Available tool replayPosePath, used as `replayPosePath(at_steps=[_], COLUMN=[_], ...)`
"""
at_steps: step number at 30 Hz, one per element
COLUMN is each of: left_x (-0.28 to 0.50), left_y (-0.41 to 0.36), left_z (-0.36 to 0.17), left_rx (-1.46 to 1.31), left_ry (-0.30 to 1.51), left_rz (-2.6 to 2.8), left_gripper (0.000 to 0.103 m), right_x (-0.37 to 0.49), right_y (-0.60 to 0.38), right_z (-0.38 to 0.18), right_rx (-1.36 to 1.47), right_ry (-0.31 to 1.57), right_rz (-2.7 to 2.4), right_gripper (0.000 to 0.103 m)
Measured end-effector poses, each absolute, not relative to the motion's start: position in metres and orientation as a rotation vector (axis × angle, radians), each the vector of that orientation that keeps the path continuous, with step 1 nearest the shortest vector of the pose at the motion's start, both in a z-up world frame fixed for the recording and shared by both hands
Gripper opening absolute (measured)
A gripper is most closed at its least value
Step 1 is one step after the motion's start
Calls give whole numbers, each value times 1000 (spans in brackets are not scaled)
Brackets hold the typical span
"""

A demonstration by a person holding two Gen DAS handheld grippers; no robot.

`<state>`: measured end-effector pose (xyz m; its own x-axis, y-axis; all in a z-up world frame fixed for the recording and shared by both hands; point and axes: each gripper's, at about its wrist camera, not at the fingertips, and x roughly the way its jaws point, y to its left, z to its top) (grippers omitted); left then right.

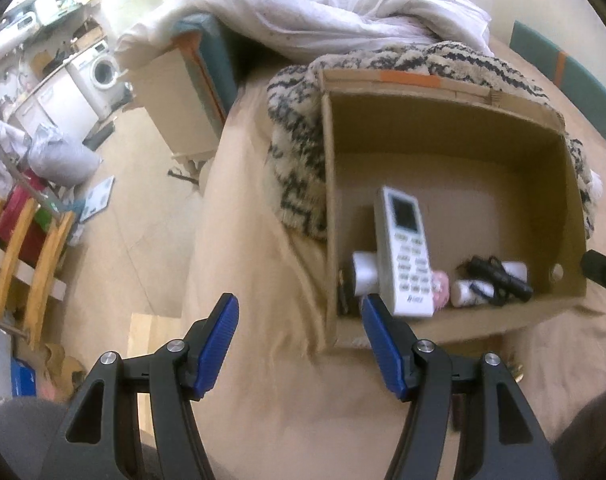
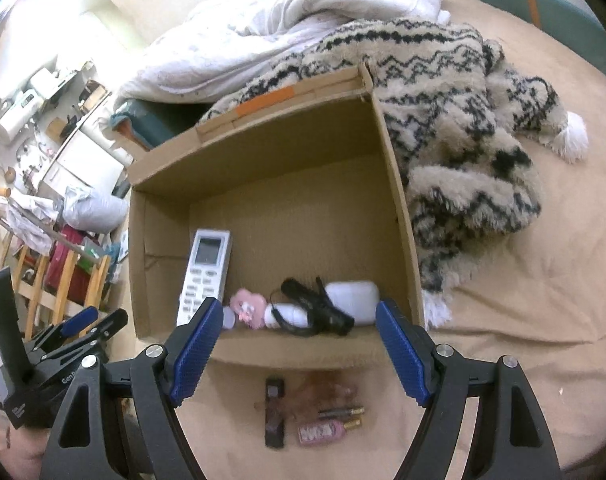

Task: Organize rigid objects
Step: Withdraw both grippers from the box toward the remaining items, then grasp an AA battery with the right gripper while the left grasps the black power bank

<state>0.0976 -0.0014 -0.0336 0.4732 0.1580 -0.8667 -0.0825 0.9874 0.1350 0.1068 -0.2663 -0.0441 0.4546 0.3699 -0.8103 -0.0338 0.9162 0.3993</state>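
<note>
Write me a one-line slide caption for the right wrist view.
Open right gripper hovers over small bottles on the bed, before a cardboard box holding a white remote.

Cardboard box [image 2: 395, 184] sits on the bed [image 2: 523, 320], patterned blanket [image 2: 463, 132] behind and right of it, duvet [image 2: 283, 28] further back. In box: remote [image 2: 205, 276] left, earbud case [image 2: 353, 300] right, black cable [image 2: 315, 308] between. Small bottles [image 2: 327, 426] lie on bed before the box.

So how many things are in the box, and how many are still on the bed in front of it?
In the cardboard box:
White remote: 1
Pink item: 1
Black item: 1
White case: 1
Small white bottles: 2

On the bed:
Dark bar: 1
Small pink bottle: 1
Thin tube: 1

Total: 9
</note>
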Motion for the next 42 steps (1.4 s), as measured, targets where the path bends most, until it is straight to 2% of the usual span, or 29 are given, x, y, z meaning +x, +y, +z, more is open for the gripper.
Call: replayPosePath(at_steps=[6, 18, 28, 39, 42], left_x=[89, 86, 89, 89, 89], left_y=[12, 10, 17, 21, 22], left_z=[-39, -63, -62, -63, -62], left_rx=[38, -36, -99, -148, -151], left_ry=[1064, 1147, 1156, 1181, 1177], left_rz=[151, 105, 117, 110, 110], left_gripper=[61, 61, 61, 61, 61], right_x=[92, 84, 92, 88, 91], right_y=[-268, -276, -278, -238, -232], right_z=[-50, -90, -127, -156, -164], right_rx=[372, 448, 579, 287, 267], right_ry=[1110, 1275, 1393, 1557, 1575], right_rz=[259, 198, 191, 186, 204], right_gripper=[83, 83, 83, 83, 73])
